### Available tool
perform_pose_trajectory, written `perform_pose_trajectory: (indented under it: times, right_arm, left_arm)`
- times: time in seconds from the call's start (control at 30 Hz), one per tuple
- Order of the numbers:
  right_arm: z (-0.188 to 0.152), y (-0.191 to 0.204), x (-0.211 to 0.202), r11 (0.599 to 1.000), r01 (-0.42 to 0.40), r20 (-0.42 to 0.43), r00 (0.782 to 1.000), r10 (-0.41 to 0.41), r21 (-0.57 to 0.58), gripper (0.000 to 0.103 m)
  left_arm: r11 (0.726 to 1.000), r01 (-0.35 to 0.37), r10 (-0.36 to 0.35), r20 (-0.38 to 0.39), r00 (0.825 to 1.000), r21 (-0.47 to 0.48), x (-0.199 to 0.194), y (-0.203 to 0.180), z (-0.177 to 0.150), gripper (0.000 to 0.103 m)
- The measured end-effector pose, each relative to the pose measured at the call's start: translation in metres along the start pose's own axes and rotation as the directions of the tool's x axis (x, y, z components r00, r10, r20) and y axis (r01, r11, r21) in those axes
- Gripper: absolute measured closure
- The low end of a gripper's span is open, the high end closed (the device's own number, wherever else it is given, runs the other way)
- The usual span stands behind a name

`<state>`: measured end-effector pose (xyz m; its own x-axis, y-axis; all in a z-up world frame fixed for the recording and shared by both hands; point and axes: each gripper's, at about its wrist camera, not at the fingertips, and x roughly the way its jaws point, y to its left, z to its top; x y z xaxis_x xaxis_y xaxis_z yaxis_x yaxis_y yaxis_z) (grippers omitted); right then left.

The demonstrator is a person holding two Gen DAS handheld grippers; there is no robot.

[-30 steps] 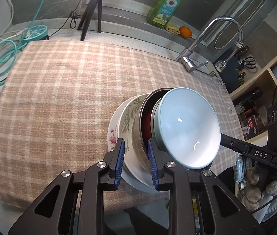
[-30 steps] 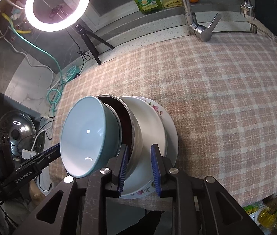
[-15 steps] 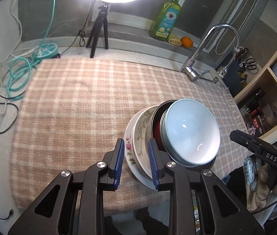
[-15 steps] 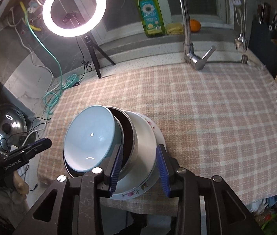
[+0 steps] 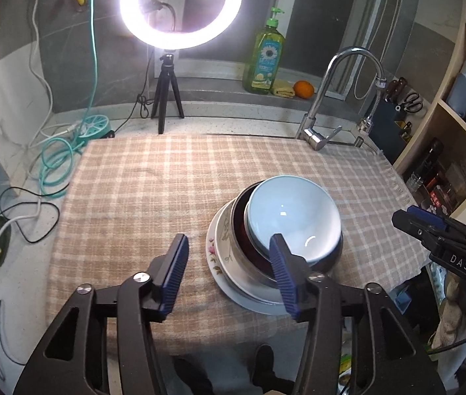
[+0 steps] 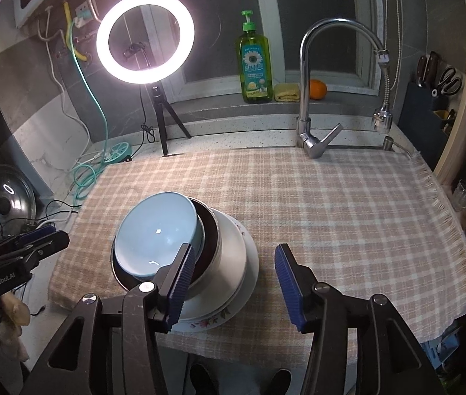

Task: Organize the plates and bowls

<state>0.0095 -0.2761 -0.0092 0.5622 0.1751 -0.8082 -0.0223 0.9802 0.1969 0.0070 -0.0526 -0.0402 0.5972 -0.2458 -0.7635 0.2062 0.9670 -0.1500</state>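
from the left wrist camera i see my left gripper [image 5: 229,268] spread wide and holding nothing, its right finger [image 5: 282,271] crossing in front of the near edge of the pale blue bowl [image 5: 294,222]. that bowl sits nested in a dark metal bowl [image 5: 239,227], which sits on a white bowl and a floral plate [image 5: 215,247], all one stack on the checked cloth [image 5: 134,194] near its front right corner. the right gripper [image 5: 430,227] pokes in from the side, apart from the stack. my read is the stack is built and the job now is a clean retreat: i want to lift up and back so that finger does not clip the blue rim. switching to the right wrist camera, my right gripper [image 6: 234,271] is also wide and empty, its left finger [image 6: 182,275] overlapping the stack's right side; touching or only in front, i cannot tell. the blue bowl [image 6: 155,230] looks off-centre in the metal one, leaning toward the far left. if i tidy further, i'd nudge gently, since glazed ware slides and the stack is close to the cloth's edge.
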Motion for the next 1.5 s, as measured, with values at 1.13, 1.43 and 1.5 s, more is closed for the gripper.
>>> perform_pose_trajectory:
  times: [1.13, 1.43, 1.5]
  right_arm:
    - [-0.015, 0.007, -0.012, 0.999, 0.033, 0.04, 0.999, -0.031, -0.038, 0.027]
    - [-0.015, 0.006, -0.013, 0.999, 0.037, 0.041, 0.999, -0.036, -0.036, 0.027]
    - [-0.015, 0.005, -0.013, 0.999, 0.036, 0.039, 0.999, -0.035, -0.034, 0.027]
  left_arm:
    - [0.997, -0.058, 0.057, 0.025, 0.998, 0.054, -0.016, -0.029, -0.01, 0.042]
    - [0.997, -0.053, 0.052, 0.023, 0.998, 0.056, -0.016, -0.029, -0.009, 0.042]
    - [0.997, -0.053, 0.051, 0.023, 0.998, 0.055, -0.016, -0.029, -0.009, 0.042]
